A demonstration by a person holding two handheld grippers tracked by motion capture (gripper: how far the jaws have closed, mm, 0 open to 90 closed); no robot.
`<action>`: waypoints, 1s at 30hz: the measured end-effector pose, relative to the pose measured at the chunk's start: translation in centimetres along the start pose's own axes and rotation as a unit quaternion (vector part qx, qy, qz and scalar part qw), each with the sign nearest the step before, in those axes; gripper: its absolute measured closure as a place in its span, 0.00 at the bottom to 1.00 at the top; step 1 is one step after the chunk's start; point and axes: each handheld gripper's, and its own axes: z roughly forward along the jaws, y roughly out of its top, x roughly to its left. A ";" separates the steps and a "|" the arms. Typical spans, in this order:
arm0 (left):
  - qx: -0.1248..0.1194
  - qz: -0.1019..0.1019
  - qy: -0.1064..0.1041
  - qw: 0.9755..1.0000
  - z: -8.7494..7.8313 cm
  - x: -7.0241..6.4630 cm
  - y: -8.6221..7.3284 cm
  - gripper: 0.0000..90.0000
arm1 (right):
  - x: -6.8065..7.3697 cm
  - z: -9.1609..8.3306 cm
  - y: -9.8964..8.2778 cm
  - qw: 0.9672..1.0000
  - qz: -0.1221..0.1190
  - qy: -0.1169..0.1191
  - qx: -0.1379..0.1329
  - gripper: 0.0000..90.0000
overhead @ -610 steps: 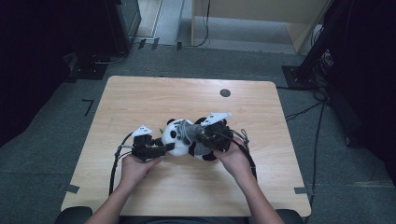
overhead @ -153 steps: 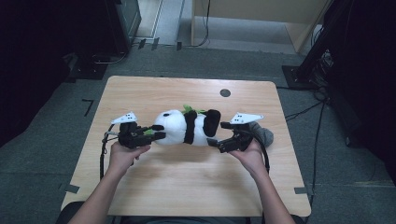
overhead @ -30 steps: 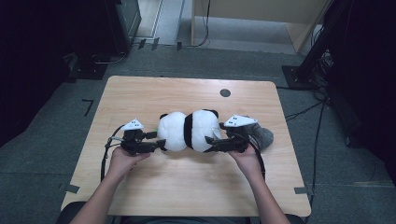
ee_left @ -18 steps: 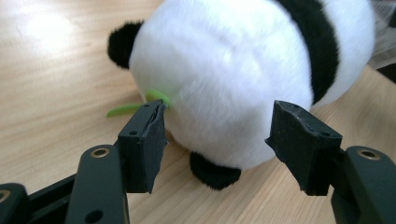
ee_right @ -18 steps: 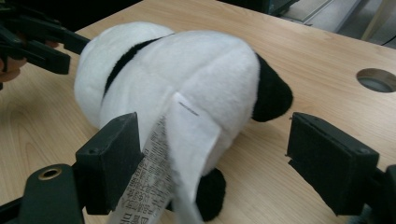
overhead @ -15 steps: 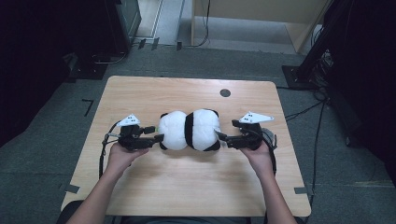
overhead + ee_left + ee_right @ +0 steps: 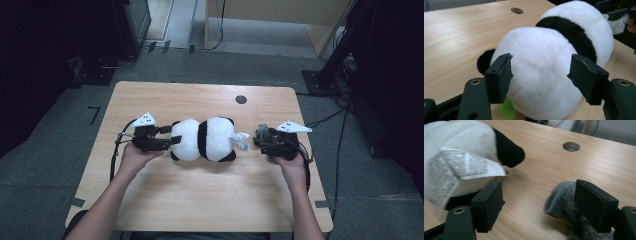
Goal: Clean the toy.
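Observation:
A black-and-white panda plush (image 7: 205, 139) lies back up across the middle of the wooden table (image 7: 200, 200). My left gripper (image 7: 172, 140) is at its head end. In the left gripper view my left gripper (image 7: 540, 77) is shut on the white head (image 7: 544, 50), which fills the gap between the pads. A small grey knitted piece (image 7: 261, 133) lies right of the panda's white tag (image 7: 241, 141). My right gripper (image 7: 539, 202) is open and its jaws have just been closing. The grey piece (image 7: 560, 202) sits between them against the right pad, clear of the left pad.
A round hole (image 7: 241, 99) is in the tabletop behind the panda. A green bit (image 7: 507, 111) peeks out under the head. Cables trail from both grippers over the table's side edges. Dark floor and equipment surround the table.
My right gripper has pulled away from the panda's rear to the right and now straddles the grey piece. The panda's tag has come into view. My left gripper has barely shifted.

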 end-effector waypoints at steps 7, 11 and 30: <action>0.009 0.035 0.008 0.999 1.4 0.1 0.2 0.37 | -2.1 0.4 -0.9 0.999 0.017 -0.031 0.009 0.25; 0.008 0.027 0.008 1.000 1.7 0.4 -0.1 0.35 | -3.5 1.7 -2.0 0.998 0.027 -0.032 0.052 0.25; 0.009 -0.008 -0.001 1.000 2.9 1.9 -1.7 0.15 | -6.0 2.1 -3.1 0.994 0.043 -0.078 0.065 0.21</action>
